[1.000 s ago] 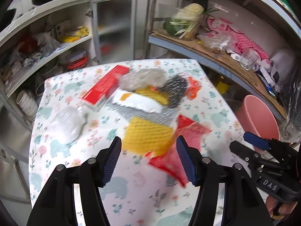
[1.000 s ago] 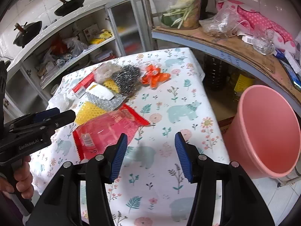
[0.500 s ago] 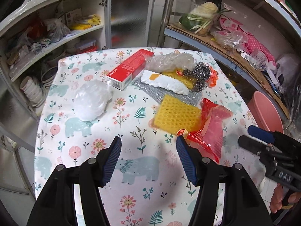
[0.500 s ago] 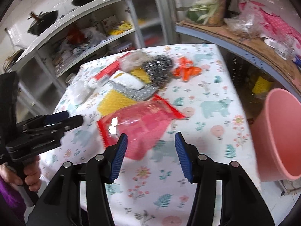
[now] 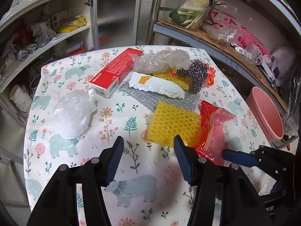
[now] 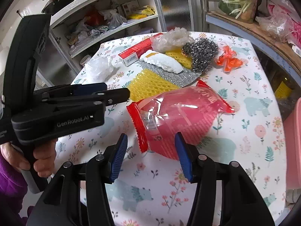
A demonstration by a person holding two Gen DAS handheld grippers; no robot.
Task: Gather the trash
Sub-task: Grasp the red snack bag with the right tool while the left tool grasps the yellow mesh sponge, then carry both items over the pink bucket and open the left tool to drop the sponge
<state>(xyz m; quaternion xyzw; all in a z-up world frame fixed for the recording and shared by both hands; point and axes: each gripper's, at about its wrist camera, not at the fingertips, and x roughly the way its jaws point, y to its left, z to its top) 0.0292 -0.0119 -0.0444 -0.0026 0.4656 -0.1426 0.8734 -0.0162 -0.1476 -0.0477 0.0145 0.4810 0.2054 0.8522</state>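
Trash lies in a loose pile on the tabletop [image 5: 62,69]. Landmark: the red wrapper [image 6: 180,113], the piece nearest the person. A yellow mesh pad [image 6: 148,85] touches its far left edge; beyond that sit a white foam piece [image 6: 163,62], a steel scourer [image 6: 201,53], a red box [image 6: 139,50] and crumpled clear plastic [image 6: 170,38]. A white plastic ball [image 5: 73,113] lies well left of the wrapper. A pink bin [image 5: 265,113] stands off the tabletop, right of the wrapper.

The right gripper [image 6: 150,154] hovers at the wrapper's near edge, fingers spread and empty. The left gripper [image 5: 148,158] hangs left of the wrapper, fingers likewise spread and empty.

Judgement: collection has not begun; approach to the first piece is in hand. The next move calls for lowering the right fingers astride the wrapper's edge, closing on it, then carrying it to the bin.
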